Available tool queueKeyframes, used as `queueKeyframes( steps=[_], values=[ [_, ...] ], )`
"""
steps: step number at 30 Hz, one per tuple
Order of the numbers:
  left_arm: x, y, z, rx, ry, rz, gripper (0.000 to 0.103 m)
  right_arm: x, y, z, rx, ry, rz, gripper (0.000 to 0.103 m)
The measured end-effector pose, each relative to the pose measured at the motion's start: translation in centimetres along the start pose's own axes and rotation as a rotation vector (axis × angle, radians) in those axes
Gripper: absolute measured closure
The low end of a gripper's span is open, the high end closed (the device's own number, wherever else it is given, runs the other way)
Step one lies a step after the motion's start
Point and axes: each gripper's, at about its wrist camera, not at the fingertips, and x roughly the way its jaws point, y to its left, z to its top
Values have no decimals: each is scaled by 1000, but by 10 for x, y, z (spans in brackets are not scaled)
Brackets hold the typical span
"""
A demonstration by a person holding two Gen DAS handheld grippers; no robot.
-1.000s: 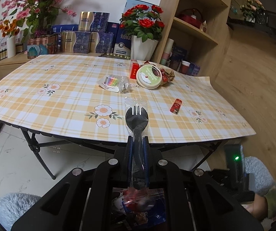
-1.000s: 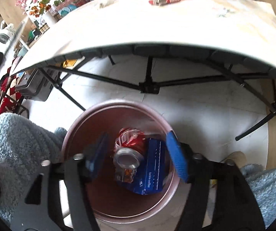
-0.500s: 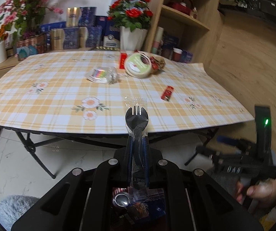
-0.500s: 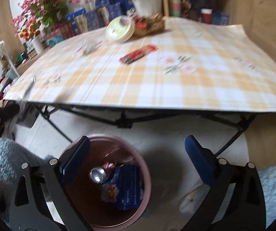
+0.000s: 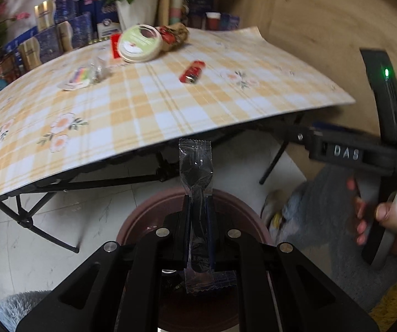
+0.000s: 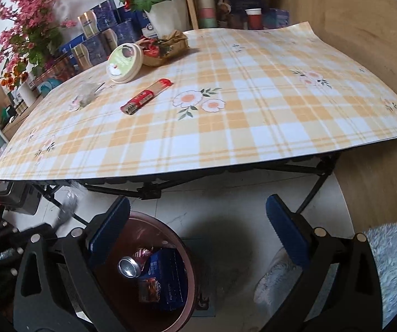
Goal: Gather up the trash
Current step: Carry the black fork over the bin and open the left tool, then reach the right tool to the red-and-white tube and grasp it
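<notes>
My left gripper (image 5: 198, 207) is shut on a black plastic fork in a clear wrapper (image 5: 196, 171) and holds it over the brown trash bin (image 5: 234, 210) on the floor. In the right wrist view the bin (image 6: 190, 271) holds a crushed can (image 6: 129, 266) and a blue box (image 6: 168, 276). My right gripper (image 6: 198, 227) is open and empty, above the floor in front of the table. On the checked tablecloth (image 6: 226, 127) lie a red wrapper (image 6: 144, 97), a round lidded bowl (image 6: 125, 62), a crumpled brown bag (image 6: 168, 46) and a clear wrapper (image 6: 87, 94).
The folding table's black legs (image 6: 148, 191) stand behind the bin. A white flower pot (image 6: 168, 13), boxes and cups line the back by the wooden shelf. A grey fluffy slipper (image 6: 386, 246) is at the right. The right gripper's body (image 5: 364, 152) shows in the left wrist view.
My left gripper has dropped lower and tilted down, bringing the wrapped fork over the bin. My right gripper has opened wide and lifted away from the bin toward the table.
</notes>
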Motion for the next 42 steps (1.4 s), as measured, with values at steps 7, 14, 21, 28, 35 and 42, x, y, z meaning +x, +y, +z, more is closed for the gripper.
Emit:
queueKeyframes(
  steps=[7,14,21,28,35,42],
  values=[
    [1,-2,0,3,-6,35,47,0,-8,-1,31,1,-5,6],
    [-13,21,4,-105,-67,89,32,-4,-8,-1,39,-17,19,6],
    [-37,47,5,-244,-164,164,11,-9,-1,2,19,-33,82,6],
    [-57,69,3,-377,-248,254,6,-10,17,1,-56,-32,124,6],
    [-62,89,-1,-476,-271,325,6,-12,32,6,-148,-54,138,6],
    [-54,87,6,-437,-288,374,6,-13,32,28,-179,-86,113,6]
  ],
)
